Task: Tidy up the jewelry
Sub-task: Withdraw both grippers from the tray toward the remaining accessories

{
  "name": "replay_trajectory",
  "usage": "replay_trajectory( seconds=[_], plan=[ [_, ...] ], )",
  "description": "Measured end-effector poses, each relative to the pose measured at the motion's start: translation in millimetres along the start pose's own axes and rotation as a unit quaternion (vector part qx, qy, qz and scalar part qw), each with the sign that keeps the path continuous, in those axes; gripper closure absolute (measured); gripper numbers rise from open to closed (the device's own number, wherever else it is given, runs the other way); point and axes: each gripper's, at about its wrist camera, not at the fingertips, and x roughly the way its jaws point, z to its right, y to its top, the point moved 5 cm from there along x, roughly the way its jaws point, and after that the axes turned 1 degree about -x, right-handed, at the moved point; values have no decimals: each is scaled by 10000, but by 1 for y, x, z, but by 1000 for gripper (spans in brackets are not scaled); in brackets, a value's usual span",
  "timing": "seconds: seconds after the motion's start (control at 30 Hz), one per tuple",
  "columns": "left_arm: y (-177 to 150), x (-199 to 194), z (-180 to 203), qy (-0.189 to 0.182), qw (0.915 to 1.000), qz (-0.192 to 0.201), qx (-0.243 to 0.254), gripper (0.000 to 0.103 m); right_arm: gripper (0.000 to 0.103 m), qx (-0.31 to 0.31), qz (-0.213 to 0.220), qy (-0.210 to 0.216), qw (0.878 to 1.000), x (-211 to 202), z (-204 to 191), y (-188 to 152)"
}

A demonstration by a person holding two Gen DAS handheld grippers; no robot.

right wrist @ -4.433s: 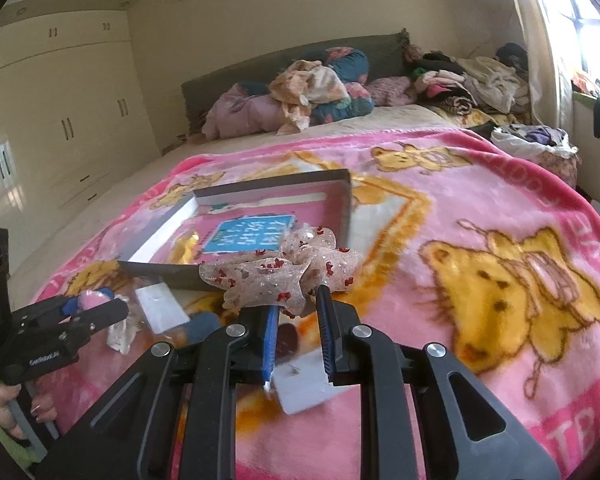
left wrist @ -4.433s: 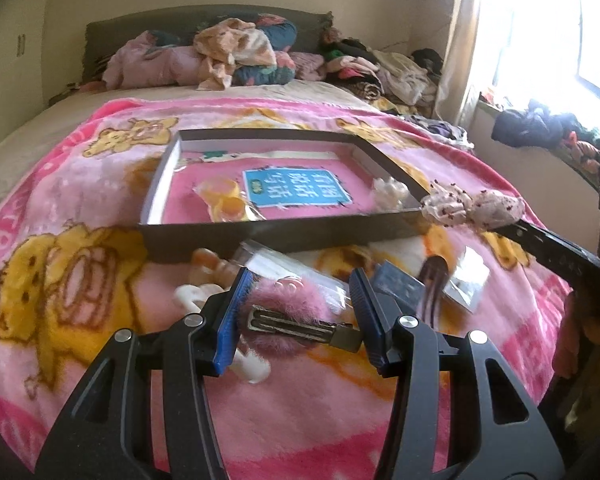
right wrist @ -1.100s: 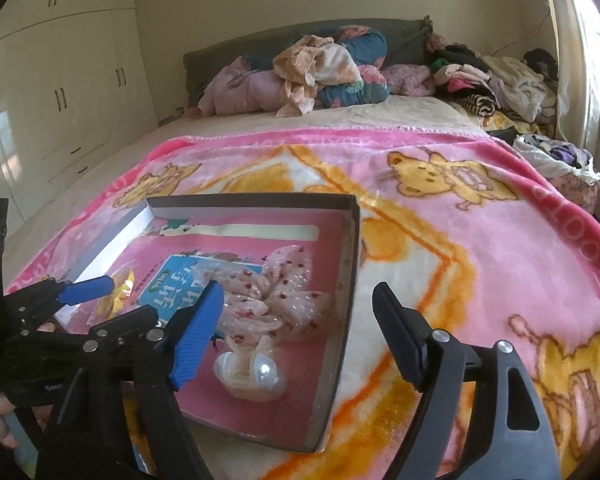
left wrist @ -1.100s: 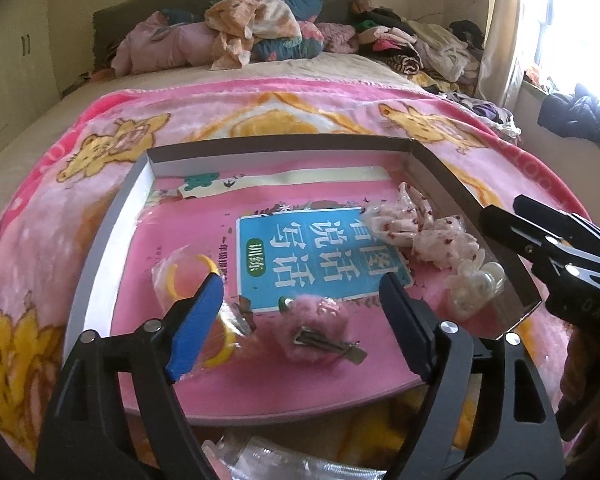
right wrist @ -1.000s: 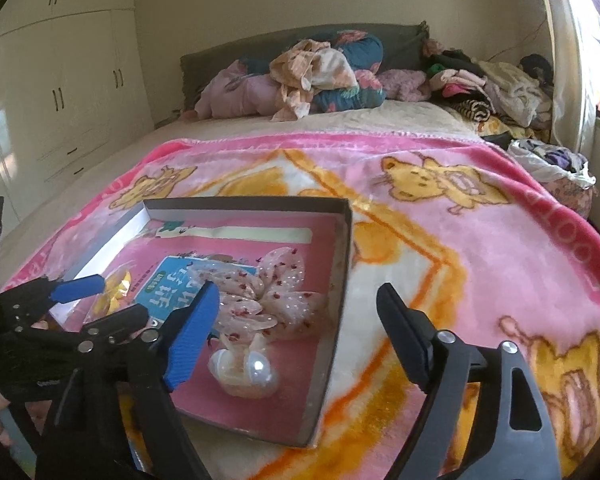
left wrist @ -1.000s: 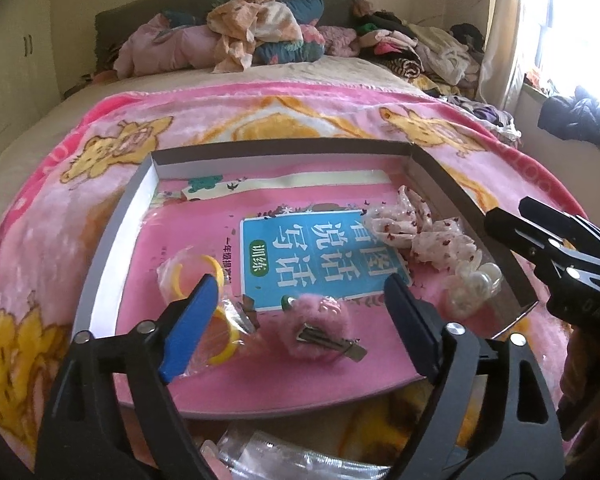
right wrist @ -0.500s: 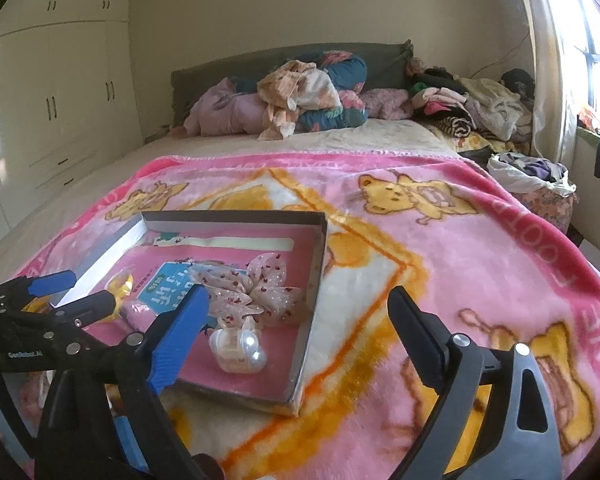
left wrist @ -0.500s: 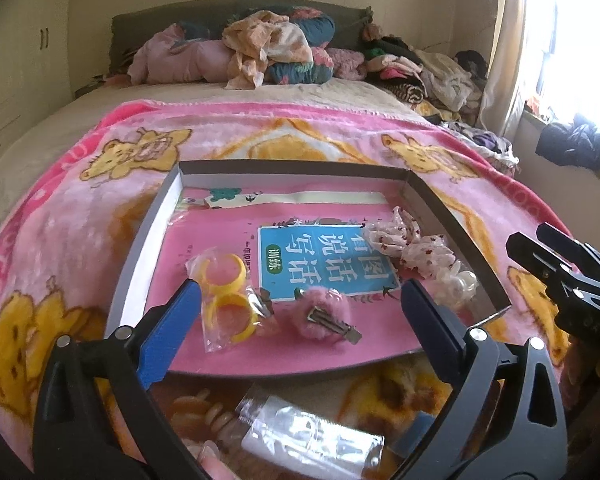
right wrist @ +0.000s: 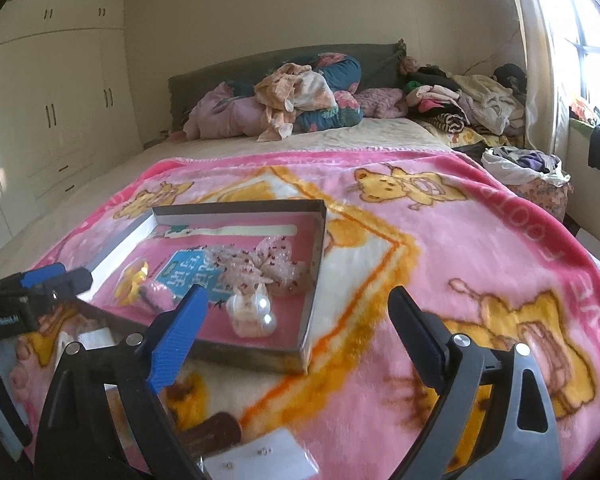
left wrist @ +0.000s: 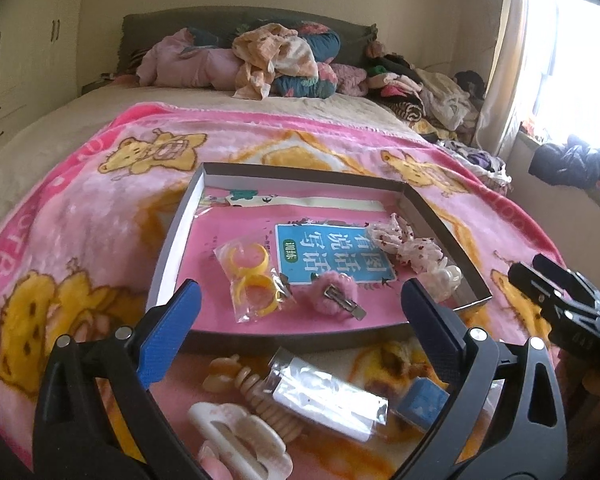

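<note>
Soft pink blanket (left wrist: 100,216) carries shallow box tray (left wrist: 172,240), holding ring packet (left wrist: 252,280), pink fluffy clip (left wrist: 336,296), spotted bow (left wrist: 404,244); loose pieces lie just in front: clear packet (left wrist: 328,392), white claw clip (left wrist: 240,440). Left gripper (left wrist: 296,320) and right gripper (right wrist: 296,320) both gape, empty; risk: slippery packet film may slide out of the jaws, or a descending finger nudges the tray on the yielding blanket.

Blanket (left wrist: 100,208): pink, yellow bear print, orange lines. Tray (left wrist: 172,240): grey walls, pink floor, teal label with white characters. Rings (left wrist: 250,276): yellow, in clear bag. Pompom clip (left wrist: 336,292): pink fluff, silver metal. Bow (left wrist: 404,244): white, red dots. Left claw (left wrist: 296,320): black, blue pads.
</note>
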Motion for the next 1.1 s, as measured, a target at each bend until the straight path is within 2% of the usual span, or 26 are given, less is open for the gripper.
replay_trajectory(
  seconds=[0.43, 1.1],
  plan=[
    [-4, -28, -14, 62, 9998, 168, -87, 12, 14, -36, -24, 65, 10000, -23, -9, -20],
    [-36, -48, -23, 140, 9998, 135, 109, 12, 14, -379, -125, 316, 9987, -38, -42, -39]
  ],
)
